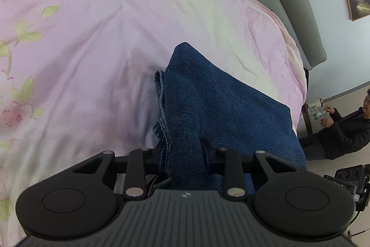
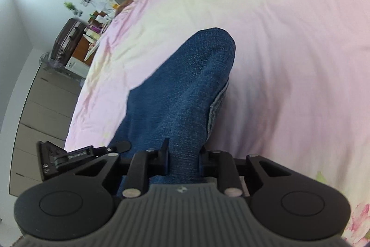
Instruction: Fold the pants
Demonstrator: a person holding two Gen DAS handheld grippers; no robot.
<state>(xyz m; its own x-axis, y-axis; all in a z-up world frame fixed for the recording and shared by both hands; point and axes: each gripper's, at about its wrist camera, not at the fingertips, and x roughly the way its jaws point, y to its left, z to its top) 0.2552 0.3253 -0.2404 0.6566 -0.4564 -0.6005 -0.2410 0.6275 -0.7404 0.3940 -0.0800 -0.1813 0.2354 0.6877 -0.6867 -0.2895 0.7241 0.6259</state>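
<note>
In the left wrist view, the left gripper [image 1: 185, 152] is clamped on a bunched edge of the blue jeans [image 1: 217, 105], the denim pinched between its two fingers at 6 o'clock; from there the cloth runs up toward 12 o'clock and spreads to 3 o'clock, with a stitched hem [image 1: 165, 131] showing just left of the grip. The jeans hang over the pink floral bedsheet [image 1: 81, 50], and whether their far end touches it cannot be told. A seated man [image 1: 346, 129] is at 3 o'clock beyond the bed edge. In the right wrist view, the right gripper [image 2: 183, 159] likewise grips the jeans [image 2: 185, 85] at 6 o'clock, the fabric rising to a rounded fold near 12 o'clock above the bedsheet [image 2: 289, 38]; a suitcase [image 2: 67, 38] stands at 10 o'clock. The likely trouble: each claw holds a thick, rolled wad, so layers could slip unevenly and skew the fold, or the loose hem could drag and crease the sheet.
</note>
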